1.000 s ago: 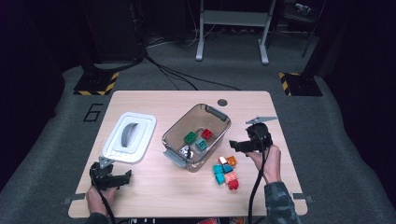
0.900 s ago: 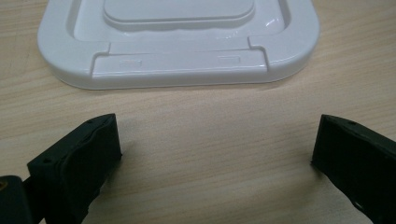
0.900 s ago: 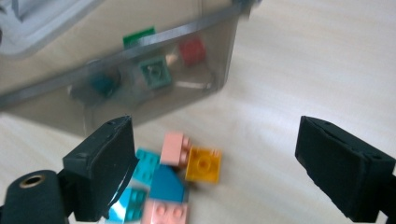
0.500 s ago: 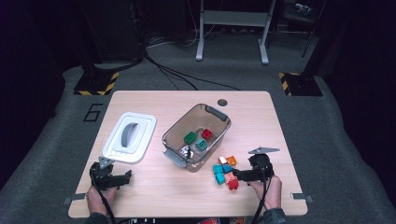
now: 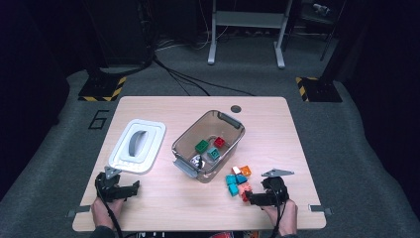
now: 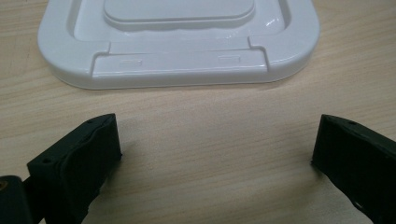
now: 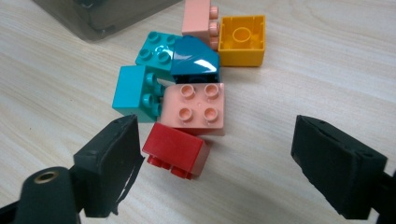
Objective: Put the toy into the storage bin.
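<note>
A small pile of toy bricks (image 5: 237, 181) lies on the wooden table (image 5: 163, 206), right of a clear bin (image 5: 188, 144). My right gripper (image 5: 250, 198) sits low at the pile's near side, open; its jaws have just been closing. Between those jaws (image 7: 219, 142) lies a red brick (image 7: 175, 149), close to the left one, with a wide gap to the right one. Behind it sit a pink brick (image 7: 196, 107), teal bricks (image 7: 133, 93) and a yellow one (image 7: 241, 39). My left gripper (image 5: 134, 187) rests open on the table near a white lid (image 6: 177, 42), holding nothing.
The bin holds a green brick (image 5: 201, 146), a red one (image 5: 219, 142) and a teal one (image 5: 213, 153). The white lid (image 5: 137, 146) lies left of the bin. A small round hole (image 5: 236, 108) marks the table's far side. Dark floor with cables surrounds the table.
My right gripper has come down and toward the near edge, from beside the bin's right side to the table by the brick pile. The left gripper has stayed put.
</note>
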A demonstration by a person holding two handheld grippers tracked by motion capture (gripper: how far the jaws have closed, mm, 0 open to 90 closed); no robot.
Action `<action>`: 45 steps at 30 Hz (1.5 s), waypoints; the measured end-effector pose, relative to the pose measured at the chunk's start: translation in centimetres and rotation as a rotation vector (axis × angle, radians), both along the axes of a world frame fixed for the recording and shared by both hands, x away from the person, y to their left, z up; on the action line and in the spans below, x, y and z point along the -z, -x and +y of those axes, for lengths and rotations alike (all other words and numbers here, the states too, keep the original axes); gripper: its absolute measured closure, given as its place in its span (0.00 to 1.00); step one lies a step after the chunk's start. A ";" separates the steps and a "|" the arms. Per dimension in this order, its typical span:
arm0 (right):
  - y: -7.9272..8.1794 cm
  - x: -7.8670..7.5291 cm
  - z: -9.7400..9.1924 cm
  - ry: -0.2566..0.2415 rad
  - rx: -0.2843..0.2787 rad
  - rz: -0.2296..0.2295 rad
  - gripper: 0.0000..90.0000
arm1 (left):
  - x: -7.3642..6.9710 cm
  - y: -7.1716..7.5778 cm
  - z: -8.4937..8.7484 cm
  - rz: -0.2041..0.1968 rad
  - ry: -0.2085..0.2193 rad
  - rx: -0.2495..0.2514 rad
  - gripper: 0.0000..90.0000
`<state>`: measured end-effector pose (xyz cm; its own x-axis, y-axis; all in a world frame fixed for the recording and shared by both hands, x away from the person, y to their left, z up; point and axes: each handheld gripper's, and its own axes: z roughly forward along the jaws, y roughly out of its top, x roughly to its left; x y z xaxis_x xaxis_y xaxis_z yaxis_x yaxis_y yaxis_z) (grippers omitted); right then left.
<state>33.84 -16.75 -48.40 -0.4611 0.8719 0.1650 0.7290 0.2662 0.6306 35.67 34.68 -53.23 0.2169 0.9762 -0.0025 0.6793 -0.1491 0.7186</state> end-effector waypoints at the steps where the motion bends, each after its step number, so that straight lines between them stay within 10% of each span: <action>1: 0.1 0.1 0.1 0.002 0.004 0.003 0.19 | 0.0 0.0 0.0 0.000 0.001 0.000 0.01; 22: 0.7 2.1 1.2 0.056 0.038 -0.009 0.62 | 0.0 0.0 0.0 0.000 -0.006 0.005 0.01; 32: 0.2 1.9 -0.1 0.030 0.055 -0.023 0.65 | 0.0 0.0 0.0 -0.004 0.006 -0.005 0.01; 45: -3.0 -2.5 -1.6 0.016 0.062 -0.079 0.65 | 0.0 0.0 0.0 -0.005 0.005 -0.006 0.01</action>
<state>36.84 -18.38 -45.87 -0.4168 0.9016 0.1159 0.6925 0.2324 0.6830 35.68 34.64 -53.26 0.2105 0.9776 -0.0065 0.6766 -0.1409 0.7228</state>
